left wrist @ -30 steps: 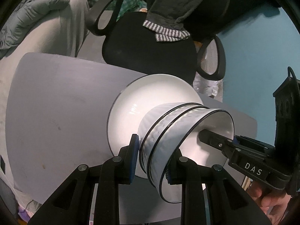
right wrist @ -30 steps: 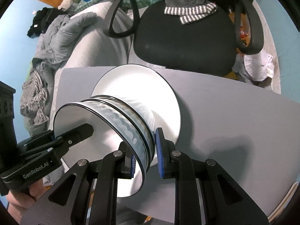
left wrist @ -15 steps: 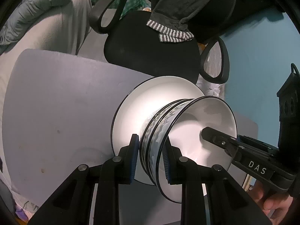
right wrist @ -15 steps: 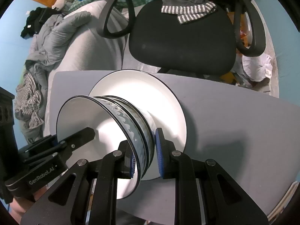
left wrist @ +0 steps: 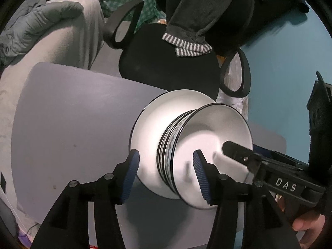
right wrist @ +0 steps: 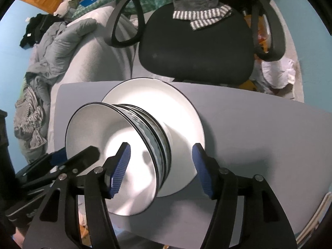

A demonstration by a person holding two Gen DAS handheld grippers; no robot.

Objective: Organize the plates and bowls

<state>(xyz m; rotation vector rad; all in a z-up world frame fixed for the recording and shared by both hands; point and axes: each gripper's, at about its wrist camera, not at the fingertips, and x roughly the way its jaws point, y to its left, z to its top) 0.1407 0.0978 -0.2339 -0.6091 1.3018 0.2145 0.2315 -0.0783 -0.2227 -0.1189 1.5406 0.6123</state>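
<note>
Nested white bowls with black rims stand on a white plate on the grey table. My left gripper straddles the near-left rim of the bowls, its jaws opening, with the blue pads clear of the rim on both sides. My right gripper straddles the opposite rim of the bowls above the plate. Its jaws are opening too, and the pads are off the rim. Each gripper's fingers show in the other's view.
A black office chair with a grey striped-cuff garment stands right behind the table. A grey jacket lies on pale furniture to the left. A hand holds the right gripper. Blue wall to the right.
Both grippers went from shut on the bowls' rims to jaws spread apart. The tilted bowl stack settled down onto the plate. The left gripper has lifted back slightly.
</note>
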